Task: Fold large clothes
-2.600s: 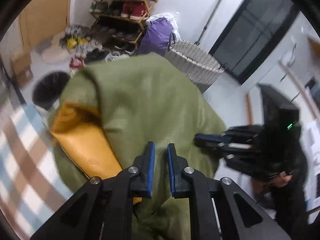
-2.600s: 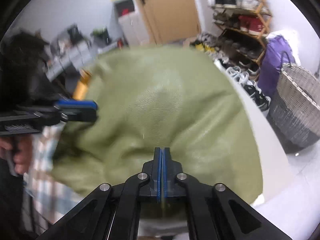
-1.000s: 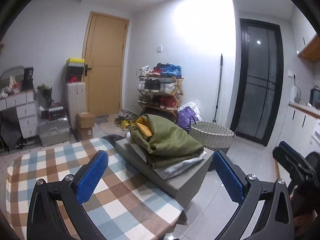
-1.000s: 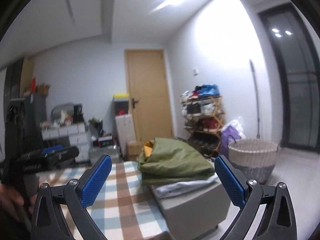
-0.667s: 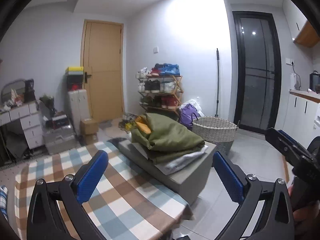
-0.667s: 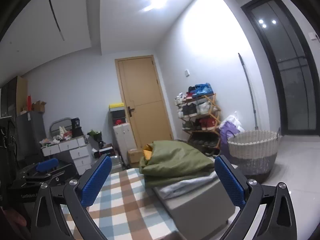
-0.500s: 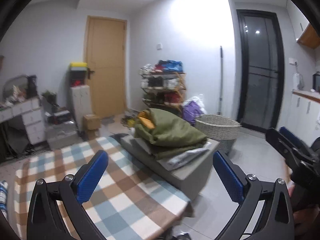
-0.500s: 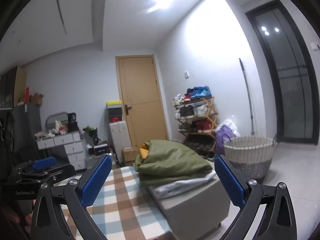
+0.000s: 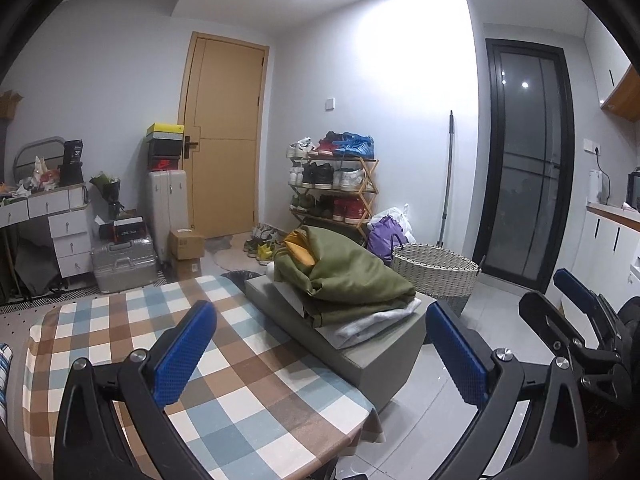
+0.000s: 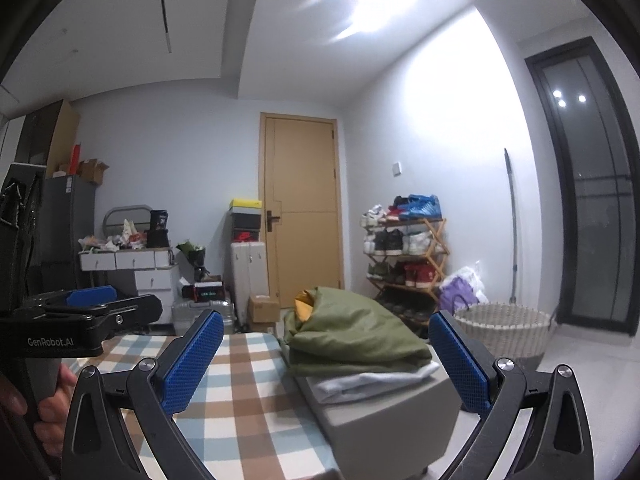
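On grey ottoman [image 9: 372, 364], folded green jacket [image 9: 352, 280], yellow-lined end doorward

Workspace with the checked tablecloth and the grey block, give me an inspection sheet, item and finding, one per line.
Surface: table under a blue, brown and white checked cloth; a grey rectangular block at its far right edge.
Job's things: folded olive-green jacket with yellow lining stacked on a folded white garment on the block.
Clutter: nothing seen on the cloth.
Grippers: left gripper and right gripper open, empty, back from the pile.
Cables: nothing seen.
Surroundings: white woven basket, wooden shoe rack, tan door.
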`<state>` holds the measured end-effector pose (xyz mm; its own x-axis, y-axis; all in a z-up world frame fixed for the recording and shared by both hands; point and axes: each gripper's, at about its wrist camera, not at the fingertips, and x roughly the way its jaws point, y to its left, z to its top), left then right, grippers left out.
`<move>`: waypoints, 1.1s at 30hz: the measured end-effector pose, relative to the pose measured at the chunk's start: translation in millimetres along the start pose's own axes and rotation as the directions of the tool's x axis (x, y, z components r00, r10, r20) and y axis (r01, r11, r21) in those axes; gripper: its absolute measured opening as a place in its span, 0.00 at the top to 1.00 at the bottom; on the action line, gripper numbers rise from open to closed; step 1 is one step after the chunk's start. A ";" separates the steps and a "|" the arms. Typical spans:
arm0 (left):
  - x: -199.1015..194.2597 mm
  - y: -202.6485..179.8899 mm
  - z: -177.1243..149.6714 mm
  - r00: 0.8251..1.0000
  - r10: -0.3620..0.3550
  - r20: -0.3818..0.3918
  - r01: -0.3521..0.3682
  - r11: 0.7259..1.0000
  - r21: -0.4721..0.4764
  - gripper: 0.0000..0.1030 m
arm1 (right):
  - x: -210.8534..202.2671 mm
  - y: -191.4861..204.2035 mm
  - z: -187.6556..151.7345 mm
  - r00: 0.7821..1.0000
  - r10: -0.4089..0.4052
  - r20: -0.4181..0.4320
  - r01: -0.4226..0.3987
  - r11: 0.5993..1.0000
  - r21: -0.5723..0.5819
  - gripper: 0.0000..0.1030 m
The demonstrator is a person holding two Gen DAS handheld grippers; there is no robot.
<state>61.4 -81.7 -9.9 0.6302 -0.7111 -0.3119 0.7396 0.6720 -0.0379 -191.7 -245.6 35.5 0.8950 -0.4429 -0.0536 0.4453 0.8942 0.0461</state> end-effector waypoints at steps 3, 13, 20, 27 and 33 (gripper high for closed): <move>-4.5 -2.9 -0.4 1.000 -0.006 0.003 0.006 1.000 0.013 0.01 | -2.8 -0.2 2.0 1.000 0.005 0.015 -0.005 1.000 -0.001 0.00; -7.4 -17.7 0.7 1.000 -0.013 0.027 0.011 0.998 0.057 0.01 | -4.3 -4.4 4.6 1.000 0.005 0.029 -0.005 1.000 0.009 0.00; -5.9 -21.8 -0.3 1.000 -0.022 0.016 0.021 0.997 0.074 0.01 | -1.9 -9.7 3.3 1.000 -0.007 0.018 0.007 0.999 0.031 0.00; -7.2 -30.7 -0.7 0.999 -0.030 0.023 0.028 0.994 0.103 0.01 | -2.5 -12.4 3.8 1.000 -0.015 0.012 0.014 0.999 0.051 0.00; -6.0 -34.3 0.8 0.999 -0.036 0.017 0.034 0.994 0.105 0.01 | -4.3 -12.2 4.9 1.000 -0.021 0.015 0.020 0.999 0.048 0.00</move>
<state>32.4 -100.6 -6.0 0.6069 -0.7385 -0.2939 0.7815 0.6219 0.0511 -200.8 -254.9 40.0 0.8858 -0.4623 -0.0395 0.4639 0.8810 0.0926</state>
